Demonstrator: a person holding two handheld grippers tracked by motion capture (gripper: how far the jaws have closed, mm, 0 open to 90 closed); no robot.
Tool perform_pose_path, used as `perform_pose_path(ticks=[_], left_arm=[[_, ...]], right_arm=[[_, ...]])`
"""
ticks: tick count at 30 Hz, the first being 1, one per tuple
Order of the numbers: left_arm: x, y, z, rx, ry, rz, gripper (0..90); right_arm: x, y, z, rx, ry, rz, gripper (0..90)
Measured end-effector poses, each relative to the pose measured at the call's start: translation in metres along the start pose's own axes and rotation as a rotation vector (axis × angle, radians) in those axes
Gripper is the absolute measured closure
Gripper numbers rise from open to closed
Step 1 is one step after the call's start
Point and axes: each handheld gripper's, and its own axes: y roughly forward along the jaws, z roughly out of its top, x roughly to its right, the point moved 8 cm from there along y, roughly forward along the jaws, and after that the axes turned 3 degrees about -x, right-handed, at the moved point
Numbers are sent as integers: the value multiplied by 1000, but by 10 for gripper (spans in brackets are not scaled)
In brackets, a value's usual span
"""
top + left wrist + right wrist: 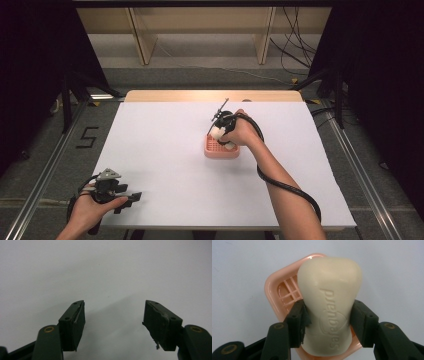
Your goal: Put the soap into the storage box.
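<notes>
The right gripper is clamping the soap by its long sides, just above the pink dish. Hard and slippery, it is likely needing that waist grip. The left gripper is gaping empty over the desk.

"Safeguard" on soap bar

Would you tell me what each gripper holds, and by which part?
The right gripper clamps the soap bar across its long sides, above the pink dish. The left gripper holds nothing.
</notes>
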Motion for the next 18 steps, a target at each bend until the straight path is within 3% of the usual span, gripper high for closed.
perform_pose_path(ticks=[13, 15, 16, 18], left_arm=[[0, 0, 0, 0, -1, -1, 334], [0, 0, 0, 0, -1, -1, 334], [0, 0, 0, 0, -1, 1, 334], [0, 0, 0, -1, -1, -1, 334]], right_arm=[[-2, 5, 0, -8, -15, 12, 503], [0, 6, 0, -5, -50, 6, 503], [-2, 6, -1, -12, -19, 10, 502], [-1, 6, -1, -10, -23, 14, 498]])
